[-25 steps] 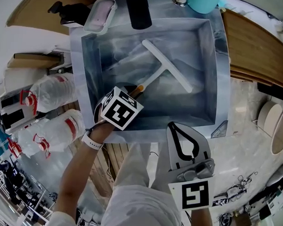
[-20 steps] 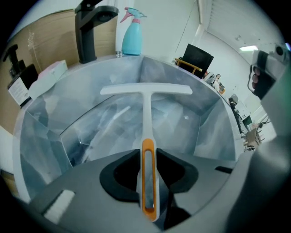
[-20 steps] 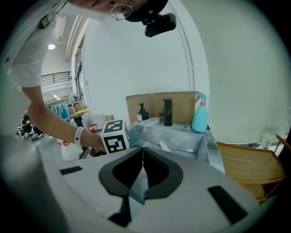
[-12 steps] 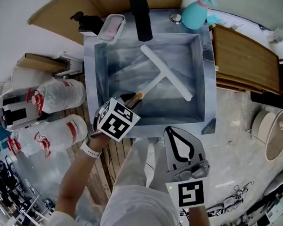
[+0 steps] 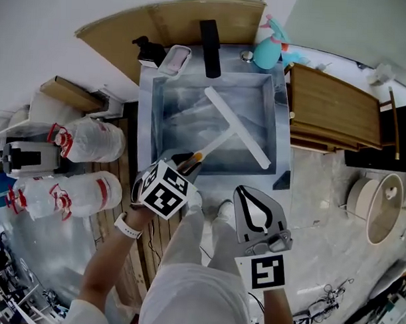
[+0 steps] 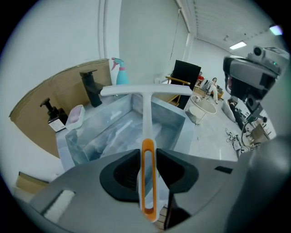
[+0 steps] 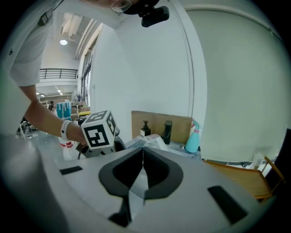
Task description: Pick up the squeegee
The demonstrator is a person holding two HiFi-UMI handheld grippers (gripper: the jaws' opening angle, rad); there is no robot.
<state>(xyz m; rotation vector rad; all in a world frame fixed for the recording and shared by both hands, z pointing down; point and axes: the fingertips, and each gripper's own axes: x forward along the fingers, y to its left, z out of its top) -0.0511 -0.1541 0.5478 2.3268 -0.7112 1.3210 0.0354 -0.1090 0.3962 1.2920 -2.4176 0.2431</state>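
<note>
The squeegee (image 5: 232, 126) is white and T-shaped, with an orange-rimmed handle end. My left gripper (image 5: 189, 163) is shut on that handle end and holds it over the grey sink (image 5: 278, 127). In the left gripper view the orange handle (image 6: 148, 182) sits pinched between the black pads, the stem runs up and away, and the blade (image 6: 145, 90) hangs level above the sink's far side. My right gripper (image 5: 245, 193) hovers in front of the sink's near rim, shut with nothing in it. In the right gripper view its jaws (image 7: 142, 154) meet, and the left gripper's marker cube (image 7: 98, 129) shows beyond.
A black tap (image 5: 209, 38), a soap dish (image 5: 174, 61), a dark pump bottle (image 5: 150, 51) and a teal spray bottle (image 5: 268, 51) stand behind the sink. A wooden rack (image 5: 331, 109) lies to its right, a round bowl (image 5: 381, 207) farther right. Big water jugs (image 5: 91, 139) lie at the left.
Both grippers have risen and drawn back toward me. The squeegee has come up off the sink floor in the left gripper's hold. The right gripper has stayed shut.
</note>
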